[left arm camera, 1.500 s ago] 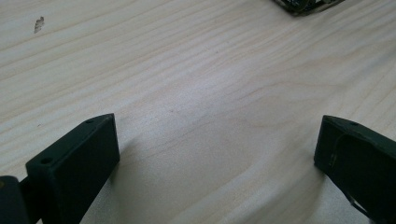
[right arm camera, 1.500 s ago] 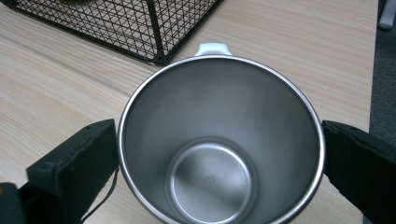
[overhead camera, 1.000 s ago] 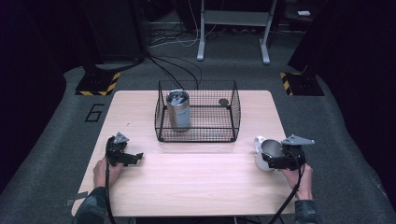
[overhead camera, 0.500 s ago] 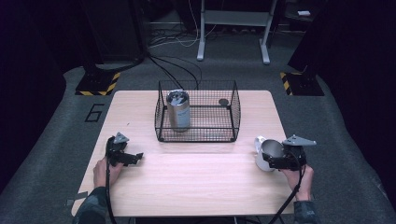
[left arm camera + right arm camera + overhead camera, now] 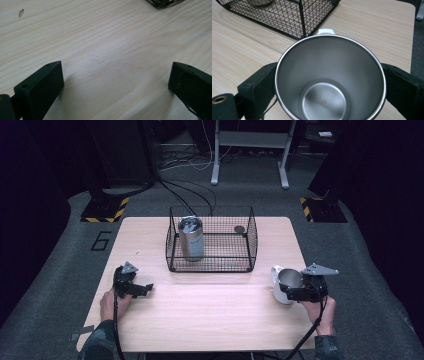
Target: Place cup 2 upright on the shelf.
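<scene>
A white mug [image 5: 280,281] with a steel inside [image 5: 329,82] stands at the table's right front. My right gripper [image 5: 290,290] is shut on it, one black jaw pressed to each side, and the mug's white handle [image 5: 325,31] points away from the camera. At the left front, my left gripper [image 5: 144,288] rests low over the bare wood. Its jaws stand wide open [image 5: 116,75] with nothing between them. A black wire basket [image 5: 212,240] sits mid-table and holds an upright steel tumbler [image 5: 191,238].
A small dark round object [image 5: 239,229] lies in the basket's back right corner. The basket's corner [image 5: 162,2] shows far ahead of the left jaws, and its wall [image 5: 287,15] is just beyond the mug. Wooden table [image 5: 215,315]; dark floor, cables, stand legs beyond.
</scene>
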